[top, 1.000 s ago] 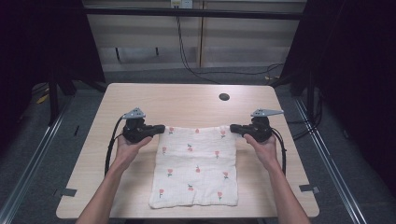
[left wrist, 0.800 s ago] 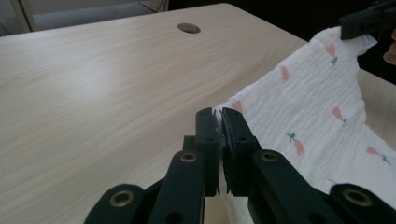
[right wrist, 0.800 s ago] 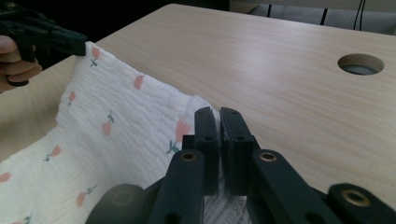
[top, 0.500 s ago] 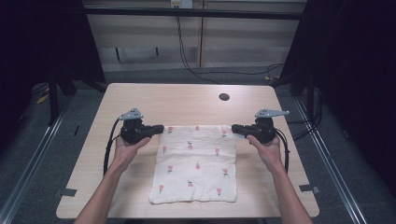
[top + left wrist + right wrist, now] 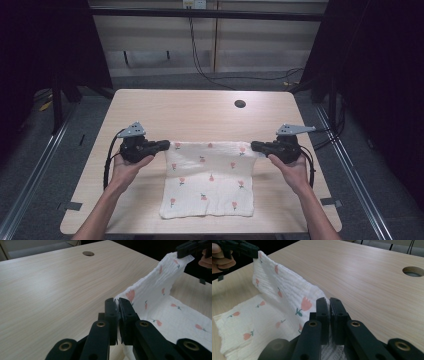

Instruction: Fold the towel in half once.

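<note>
On the desk (image 5: pixel 200 112), toward its near edge: one white cloth (image 5: pixel 210 185) printed with small pink flowers.

Hidden or unclear: the two far corners of the cloth sit inside closed jaws and cannot be seen. In the left tool's own view the cloth edge vanishes between the pads; likewise in the right tool's view. The person's forearms are cut off by the lower frame edge in the high view. The surroundings of the desk are dark and hard to read.

Tools, two: left tool (image 5: pixel 161 145), jaws pressed together on the cloth's far left corner; right tool (image 5: pixel 256 146), jaws pressed together on the far right corner. Each is carried in one hand.

Position of cloth: far edge lifted off the desk and stretched between the two tools; near half lying flat, its near edge just inside the desk's near edge.

Open room: the whole far half of the desk beyond the cloth is bare wood; strips of bare wood lie left and right of the cloth.

Other items: one round hole (image 5: pixel 240 104) in the desk, well beyond the cloth, toward the far right.
</note>
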Demonstrator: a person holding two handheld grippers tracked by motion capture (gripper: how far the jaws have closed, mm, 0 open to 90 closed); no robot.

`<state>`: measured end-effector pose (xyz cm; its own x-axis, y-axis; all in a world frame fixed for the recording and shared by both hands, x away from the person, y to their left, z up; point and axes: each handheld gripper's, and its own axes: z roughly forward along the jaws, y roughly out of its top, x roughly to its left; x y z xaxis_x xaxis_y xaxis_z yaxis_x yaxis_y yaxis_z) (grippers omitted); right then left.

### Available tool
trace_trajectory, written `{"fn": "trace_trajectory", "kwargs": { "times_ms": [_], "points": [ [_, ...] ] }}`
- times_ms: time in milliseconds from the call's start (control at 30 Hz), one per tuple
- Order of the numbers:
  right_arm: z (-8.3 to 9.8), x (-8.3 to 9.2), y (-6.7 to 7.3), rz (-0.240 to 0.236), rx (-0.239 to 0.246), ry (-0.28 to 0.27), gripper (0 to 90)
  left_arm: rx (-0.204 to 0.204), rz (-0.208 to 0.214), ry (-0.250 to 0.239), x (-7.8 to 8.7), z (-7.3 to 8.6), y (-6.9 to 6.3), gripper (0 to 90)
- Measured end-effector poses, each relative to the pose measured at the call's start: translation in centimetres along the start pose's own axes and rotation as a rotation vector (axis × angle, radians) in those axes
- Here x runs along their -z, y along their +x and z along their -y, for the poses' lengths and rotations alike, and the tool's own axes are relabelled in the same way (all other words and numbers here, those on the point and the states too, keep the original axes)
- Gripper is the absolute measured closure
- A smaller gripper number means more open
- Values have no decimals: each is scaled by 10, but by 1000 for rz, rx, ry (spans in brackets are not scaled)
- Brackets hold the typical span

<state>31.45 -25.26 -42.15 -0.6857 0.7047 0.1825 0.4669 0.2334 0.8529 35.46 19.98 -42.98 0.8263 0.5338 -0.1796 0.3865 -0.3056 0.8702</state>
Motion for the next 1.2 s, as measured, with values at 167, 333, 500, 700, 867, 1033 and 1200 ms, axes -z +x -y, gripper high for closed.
{"fn": "trace_trajectory", "kwargs": {
  "times_ms": [167,333,500,700,867,1033,1200],
  "points": [
    [0,7,7,-15,11,-6,864,-25,8,1,5,-1,-10,863],
    [-1,12,16,-30,39,13,865,-31,6,30,10,4,-15,862],
    [5,13,21,-34,59,28,864,-50,13,59,11,11,-20,862],
    [16,15,32,-52,74,54,864,-78,21,102,15,18,-29,859],
    [27,17,43,-65,96,94,864,-90,28,138,18,28,-40,857],
    [36,17,48,-79,97,108,862,-84,52,155,20,40,-43,857],
    [51,19,53,-93,91,133,860,-92,79,180,21,51,-54,856]
  ]
}}
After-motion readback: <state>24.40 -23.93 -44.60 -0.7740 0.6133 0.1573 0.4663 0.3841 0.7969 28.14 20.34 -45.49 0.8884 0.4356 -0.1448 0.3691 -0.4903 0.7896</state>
